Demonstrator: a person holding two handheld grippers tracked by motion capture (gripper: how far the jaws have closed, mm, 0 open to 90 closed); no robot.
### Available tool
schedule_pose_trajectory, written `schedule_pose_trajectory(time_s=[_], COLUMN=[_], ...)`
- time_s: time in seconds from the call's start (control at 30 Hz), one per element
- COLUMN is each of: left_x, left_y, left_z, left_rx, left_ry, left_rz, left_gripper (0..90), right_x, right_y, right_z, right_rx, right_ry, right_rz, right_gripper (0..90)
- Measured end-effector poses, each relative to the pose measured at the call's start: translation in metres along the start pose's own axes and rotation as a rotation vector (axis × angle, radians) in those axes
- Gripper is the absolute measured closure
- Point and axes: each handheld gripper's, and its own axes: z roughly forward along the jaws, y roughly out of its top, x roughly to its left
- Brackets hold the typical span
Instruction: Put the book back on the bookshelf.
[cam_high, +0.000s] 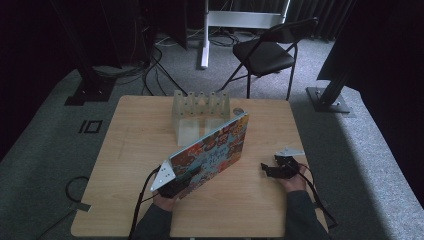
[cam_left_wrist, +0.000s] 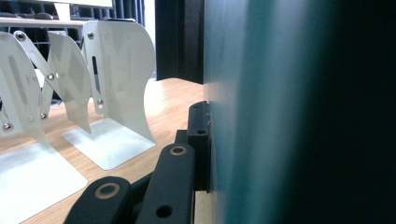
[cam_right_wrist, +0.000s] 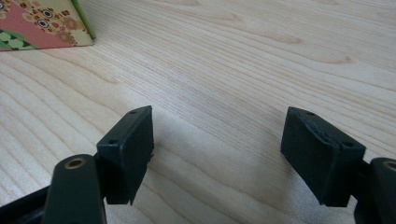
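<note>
A: What has the left gripper (cam_high: 176, 186) got?

B: Its jaws are clamped on the lower corner of a flat, stiff book (cam_high: 212, 149) with a busy cover in red, orange and teal. The book is tilted up on edge, running from those fingers toward the white rack (cam_high: 200, 110). In the left gripper view the book's smooth teal face (cam_left_wrist: 280, 112) sits flush against the black pad (cam_left_wrist: 200, 140).

A: Any writing?

B: Too small and blurred to read.

A: And the rack?

B: Thin white metal leaves with rounded tops, joined by riveted scissor links, just beyond the book's far end.

A: The right gripper (cam_right_wrist: 217, 156)?

B: Jaws wide apart, nothing between the blocky black pads (cam_right_wrist: 128, 149), low over the pale wood-grain table (cam_right_wrist: 243, 60). The book's corner (cam_right_wrist: 42, 23) lies ahead of its fingers, well apart, with bare table between.
</note>
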Motion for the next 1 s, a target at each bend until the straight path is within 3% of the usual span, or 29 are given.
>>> schedule_pose_trajectory(time_s=[1.0], left_x=[0.01], left_y=[-0.001], left_z=[-0.015], left_rx=[-0.003], left_ry=[0.041], left_rz=[-0.029], left_gripper=[80.7], right_x=[0.0], right_y=[0.0], right_z=[0.0], right_rx=[0.0], right_ry=[0.0], right_rz=[0.0], right_gripper=[25.3])
